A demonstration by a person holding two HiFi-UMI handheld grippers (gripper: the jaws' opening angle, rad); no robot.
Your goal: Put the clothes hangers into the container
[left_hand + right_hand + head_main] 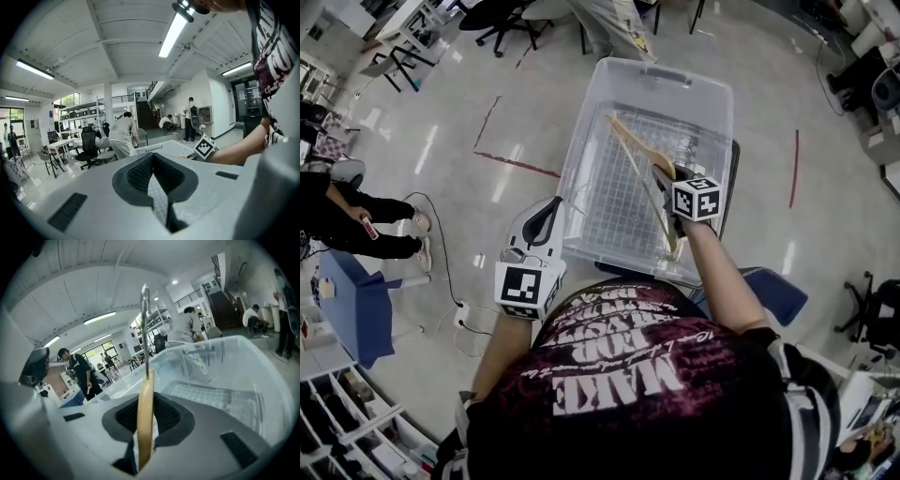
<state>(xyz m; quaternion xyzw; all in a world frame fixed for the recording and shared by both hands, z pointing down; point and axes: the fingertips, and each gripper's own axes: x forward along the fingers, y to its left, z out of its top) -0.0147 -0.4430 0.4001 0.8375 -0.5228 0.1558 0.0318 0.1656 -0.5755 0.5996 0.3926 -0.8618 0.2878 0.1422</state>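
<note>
A clear plastic container (712, 98) stands on the floor ahead of me; its rim also fills the right gripper view (262, 362). My right gripper (667, 183) is shut on a wooden clothes hanger (639, 169) and holds it over the inside of the container. In the right gripper view the hanger (145, 418) stands edge-on between the jaws (143, 437), its metal hook (146, 319) pointing up. My left gripper (551, 214) hovers at the container's near left corner, shut with nothing in it (161, 206).
A grid liner (628, 197) covers the container's floor. Red tape lines (514, 161) mark the floor at left. A person (356, 220) sits at far left near a blue stand (356, 309). Office chairs (502, 19) and a standing person (190, 329) are beyond.
</note>
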